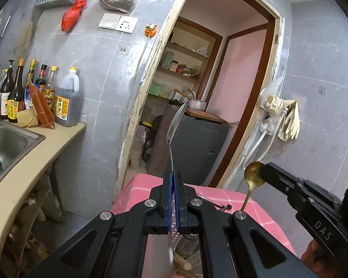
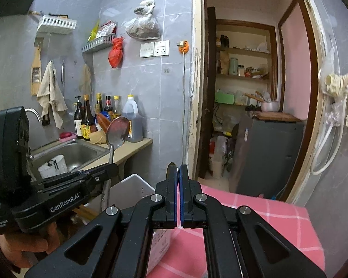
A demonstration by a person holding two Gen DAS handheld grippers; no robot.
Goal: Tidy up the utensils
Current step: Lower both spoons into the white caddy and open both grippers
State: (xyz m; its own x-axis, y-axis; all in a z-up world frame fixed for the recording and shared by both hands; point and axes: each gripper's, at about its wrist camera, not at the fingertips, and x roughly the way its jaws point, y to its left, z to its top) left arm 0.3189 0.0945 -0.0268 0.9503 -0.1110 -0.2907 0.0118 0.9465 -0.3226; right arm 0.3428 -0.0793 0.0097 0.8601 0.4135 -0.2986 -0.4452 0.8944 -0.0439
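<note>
My left gripper (image 1: 174, 176) is shut on the handle of a steel spoon (image 1: 176, 118), whose bowl stands upright ahead of the blue pads. The right wrist view shows that same steel spoon (image 2: 117, 131) rising from the left gripper (image 2: 113, 169) over the sink side. My right gripper (image 1: 264, 172) is shut on a small gold spoon (image 1: 253, 173) just below its bowl, the handle hanging down over the table. In its own view the right gripper (image 2: 178, 172) is shut, with the gold spoon (image 2: 169, 169) seen edge-on at the tips. A white perforated utensil holder (image 2: 132, 188) stands below and between the grippers.
The holder sits on a table with a pink checked cloth (image 2: 278, 217). Wooden sticks (image 1: 183, 263) lie in the holder. A dark thin item (image 1: 212, 200) rests on the cloth. To the left are a sink (image 2: 74, 155) and bottles (image 1: 65, 102); ahead, an open doorway (image 2: 243, 92).
</note>
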